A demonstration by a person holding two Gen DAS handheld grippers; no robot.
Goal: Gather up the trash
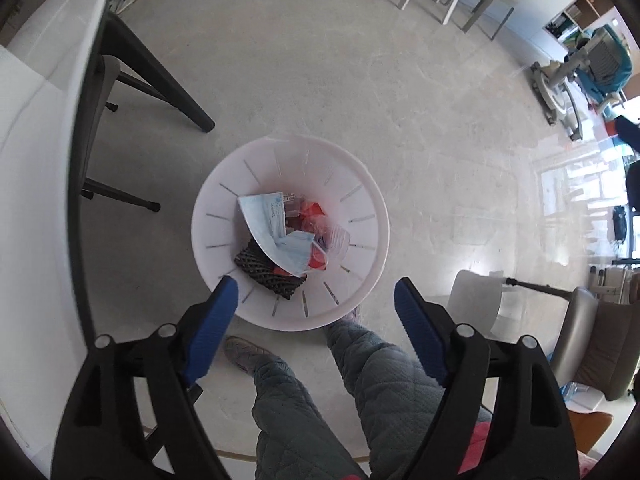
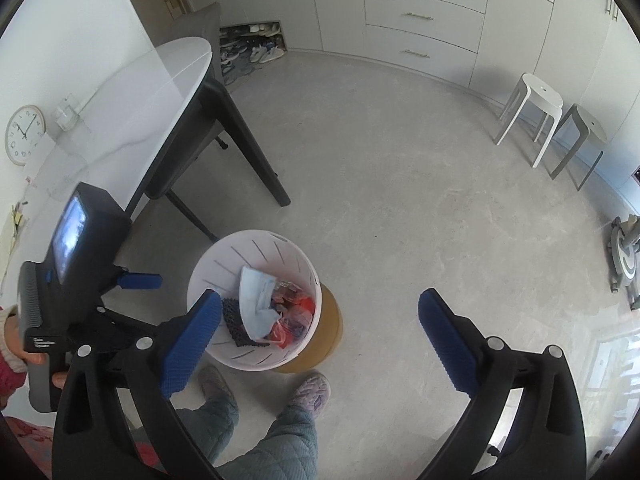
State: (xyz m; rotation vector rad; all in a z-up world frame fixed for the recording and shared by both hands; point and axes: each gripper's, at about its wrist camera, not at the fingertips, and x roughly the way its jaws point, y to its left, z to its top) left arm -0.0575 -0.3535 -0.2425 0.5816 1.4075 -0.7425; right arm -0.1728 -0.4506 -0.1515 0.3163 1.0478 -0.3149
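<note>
A white slotted trash bin (image 1: 370, 208) stands on the floor, also in the right wrist view (image 2: 208, 264). It holds a pale blue face mask (image 1: 276, 232), a black ridged mat piece (image 1: 266, 274), red wrappers (image 1: 312, 210) and clear plastic (image 1: 340, 240). My left gripper (image 1: 316, 292) hangs open and empty above the bin's near rim. My right gripper (image 2: 320, 308) is open and empty, higher up, right of the bin. The left gripper's body (image 2: 76, 264) shows at the left of the right wrist view.
A white-topped table (image 2: 152, 92) with dark legs stands left of the bin. The person's legs and slippers (image 2: 310, 394) are just below the bin. Two stools (image 2: 536, 112) stand at the far right by cabinets. A grey chair (image 1: 600, 340) is at the right.
</note>
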